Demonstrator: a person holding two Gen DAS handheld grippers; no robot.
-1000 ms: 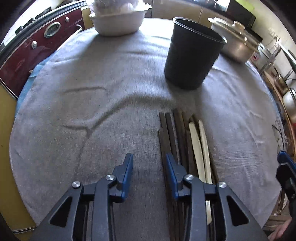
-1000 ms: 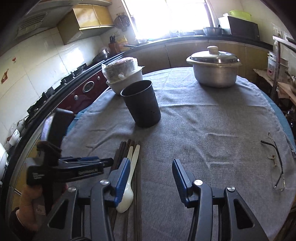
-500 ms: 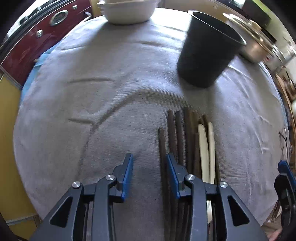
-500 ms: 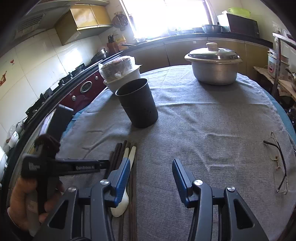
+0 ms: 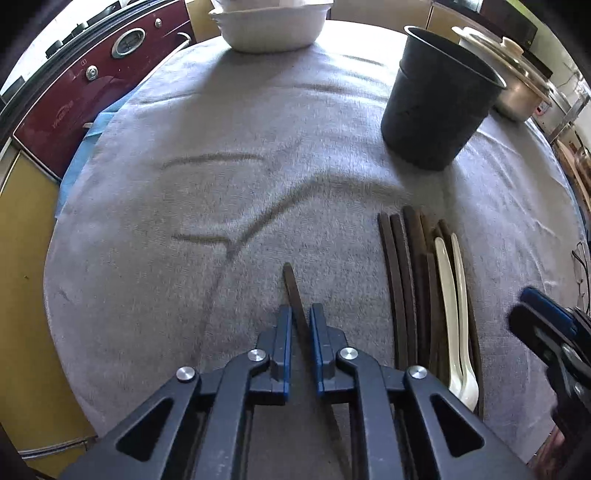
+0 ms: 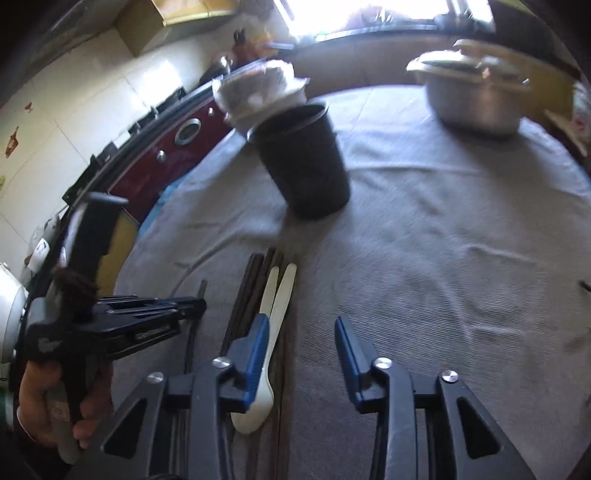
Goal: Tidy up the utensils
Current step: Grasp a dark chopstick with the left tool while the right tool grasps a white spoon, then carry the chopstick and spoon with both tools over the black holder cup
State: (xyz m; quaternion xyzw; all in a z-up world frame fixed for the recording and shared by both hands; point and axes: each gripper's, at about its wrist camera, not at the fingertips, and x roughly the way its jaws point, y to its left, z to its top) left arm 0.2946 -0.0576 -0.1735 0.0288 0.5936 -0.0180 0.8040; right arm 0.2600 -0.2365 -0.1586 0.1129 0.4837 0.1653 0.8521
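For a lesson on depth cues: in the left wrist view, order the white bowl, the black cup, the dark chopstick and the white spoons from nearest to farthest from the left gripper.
1. Dark chopstick, between the left gripper's fingers.
2. White spoons, right.
3. Black cup, far right.
4. White bowl, far edge.

Our left tool (image 5: pixel 298 317) is closing its jaws on one dark chopstick (image 5: pixel 291 291), now pulled clear of the bundle (image 5: pixel 410 280). Our right tool (image 6: pixel 301 332) has dropped lower over the tabletop (image 6: pixel 443 258), jaws closing on nothing.
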